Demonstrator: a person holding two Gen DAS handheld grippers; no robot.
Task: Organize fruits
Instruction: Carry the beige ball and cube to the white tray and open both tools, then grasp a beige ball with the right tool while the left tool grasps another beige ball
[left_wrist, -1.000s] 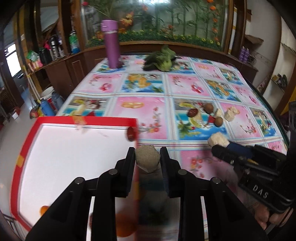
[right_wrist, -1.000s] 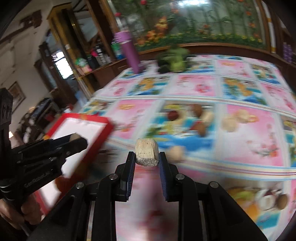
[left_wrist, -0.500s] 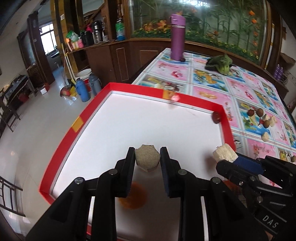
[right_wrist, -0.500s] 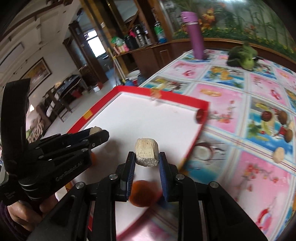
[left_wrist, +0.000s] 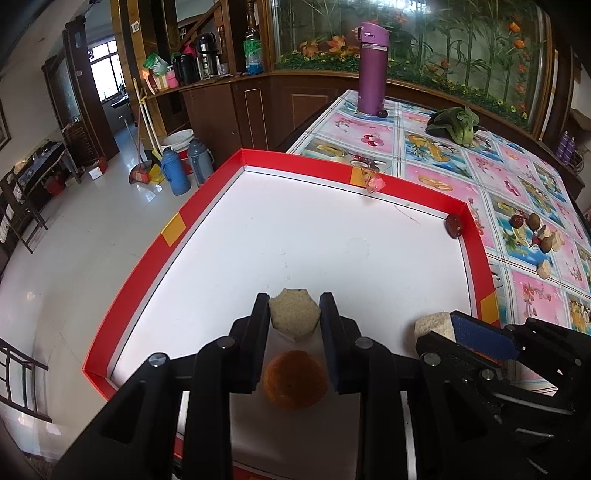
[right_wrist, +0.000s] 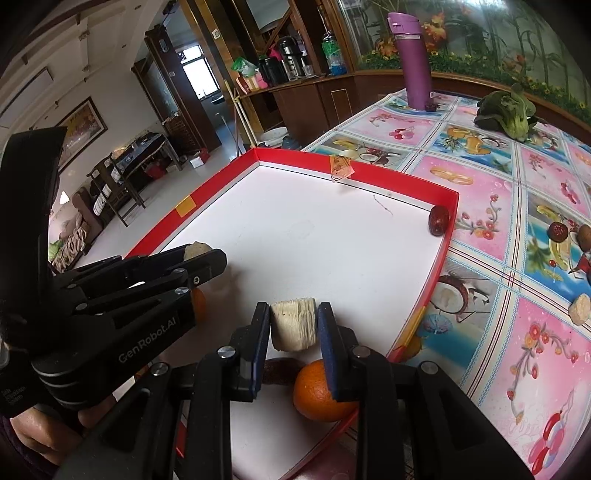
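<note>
While both claws hover over the red-rimmed tray (left_wrist: 173, 236), the left gripper (left_wrist: 294, 314) clamps a beige chunk (left_wrist: 294, 318) and the right gripper (right_wrist: 294, 325) clamps a pale ridged chunk (right_wrist: 294, 328). An orange (left_wrist: 294, 384) lies in the tray below the left claw at 6 o'clock, and a red date (left_wrist: 454, 225) sits in the corner at 2 o'clock. More fruit pieces (left_wrist: 541, 240) lie on the tablecloth (left_wrist: 436, 173) at 3 o'clock.

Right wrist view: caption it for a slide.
Both grippers, right and left, hold pale chunks over the red-rimmed tray.

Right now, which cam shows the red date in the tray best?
Right wrist: the red date sits larger and unobstructed in the tray's far right corner. Left wrist shows it too, smaller, against the red wall.
</note>
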